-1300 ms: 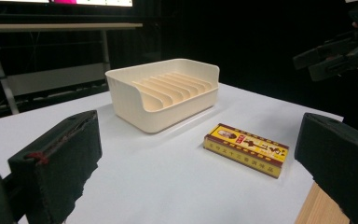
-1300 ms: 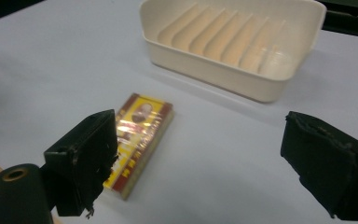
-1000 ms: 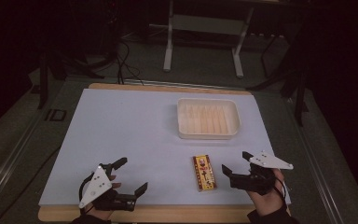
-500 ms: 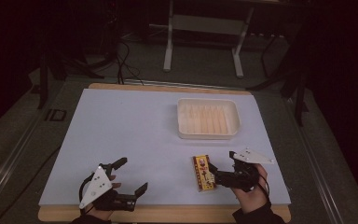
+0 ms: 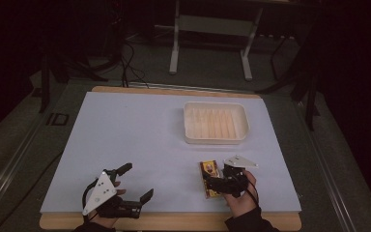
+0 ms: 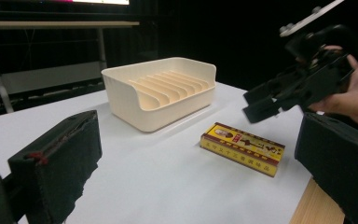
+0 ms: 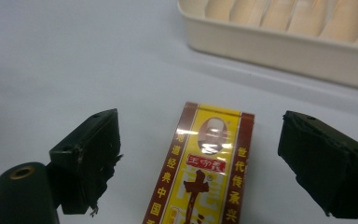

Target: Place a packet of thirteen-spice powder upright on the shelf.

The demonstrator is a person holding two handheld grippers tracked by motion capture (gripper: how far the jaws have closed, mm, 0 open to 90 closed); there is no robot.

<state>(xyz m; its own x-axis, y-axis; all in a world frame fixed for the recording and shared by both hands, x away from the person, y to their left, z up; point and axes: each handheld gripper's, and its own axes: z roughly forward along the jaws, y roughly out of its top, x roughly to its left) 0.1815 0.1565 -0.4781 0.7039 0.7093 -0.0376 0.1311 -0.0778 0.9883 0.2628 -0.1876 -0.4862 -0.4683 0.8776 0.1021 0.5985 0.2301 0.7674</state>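
Note:
A yellow and red-brown box with Chinese print lies flat on the white table, near the front edge. My right gripper hovers low over its near end. In the right gripper view the box lies lengthwise between the jaws of my right gripper, which have just been closing a little. Both pads stand clear of its sides. From the left gripper view the right gripper hangs just above the box. My left gripper rests open and empty at the front left.
A cream tray with a ridged floor stands behind the box, toward the back right; its wall is close ahead of the right gripper. A wooden strip edges the table's front. Dark floor and a metal stand lie beyond.
My right gripper has moved left and down from beside the box to over its near end, and its jaws have narrowed slightly. The left gripper has stayed put.

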